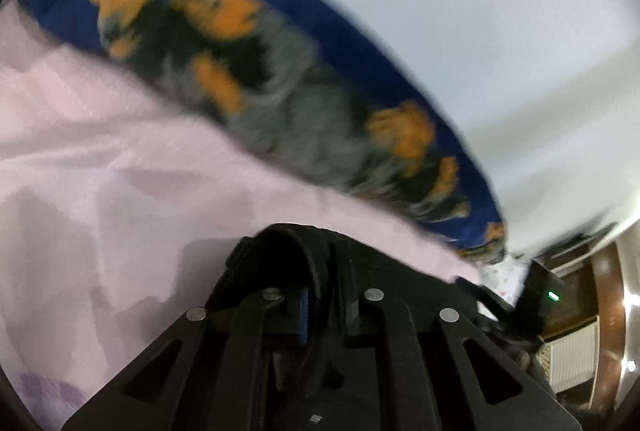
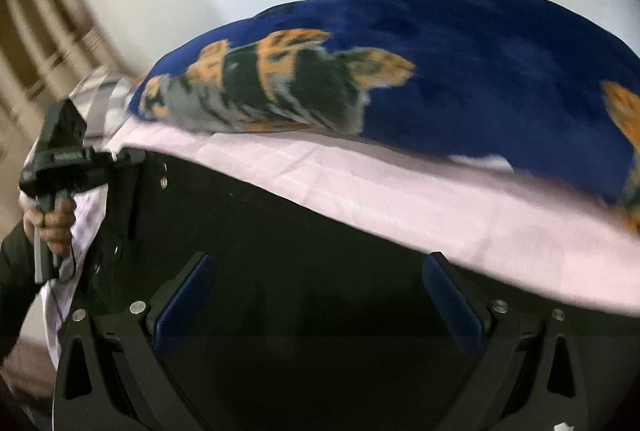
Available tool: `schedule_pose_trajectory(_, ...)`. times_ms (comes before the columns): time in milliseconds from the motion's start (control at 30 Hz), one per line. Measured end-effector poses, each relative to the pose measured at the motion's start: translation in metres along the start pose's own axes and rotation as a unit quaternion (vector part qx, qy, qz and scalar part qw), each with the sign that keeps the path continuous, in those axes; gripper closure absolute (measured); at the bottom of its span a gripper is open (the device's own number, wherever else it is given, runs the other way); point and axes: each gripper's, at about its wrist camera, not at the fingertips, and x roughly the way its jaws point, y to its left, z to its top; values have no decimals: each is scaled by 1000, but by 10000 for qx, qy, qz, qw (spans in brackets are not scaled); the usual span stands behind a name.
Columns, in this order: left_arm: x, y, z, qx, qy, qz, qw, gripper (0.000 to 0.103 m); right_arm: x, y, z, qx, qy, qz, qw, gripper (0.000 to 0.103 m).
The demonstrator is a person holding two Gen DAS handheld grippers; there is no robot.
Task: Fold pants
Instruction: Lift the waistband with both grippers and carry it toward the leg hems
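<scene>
Our left gripper [image 1: 308, 263] pinches the black pants [image 2: 304, 231] taut at nine o'clock, so our right gripper [image 2: 316, 295], jaws apart, can grab them.

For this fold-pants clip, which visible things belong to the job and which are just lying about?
Part of the job:
black pants
left gripper, shut on the pants
right gripper, open over the pants
pink sheet, the work surface

Just lying about:
blue blanket with orange and grey print
</scene>
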Motion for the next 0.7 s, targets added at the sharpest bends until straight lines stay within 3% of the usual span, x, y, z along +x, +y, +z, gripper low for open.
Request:
schedule_pose_trajectory(167,-29,-30,-11,478,-385,-285,9977,95,16,-9,26,-588,435,553,9958,0)
schedule_pose_trajectory(367,-44,-36,-18,492,-525,-318,9969,95,39,-19,44,-945,1079,1113,9834,7)
schedule_pose_trajectory(700,-45,-53,-27,555,-578,-157,9967,95,58,-28,43,-1418,2003,1791,9527,33)
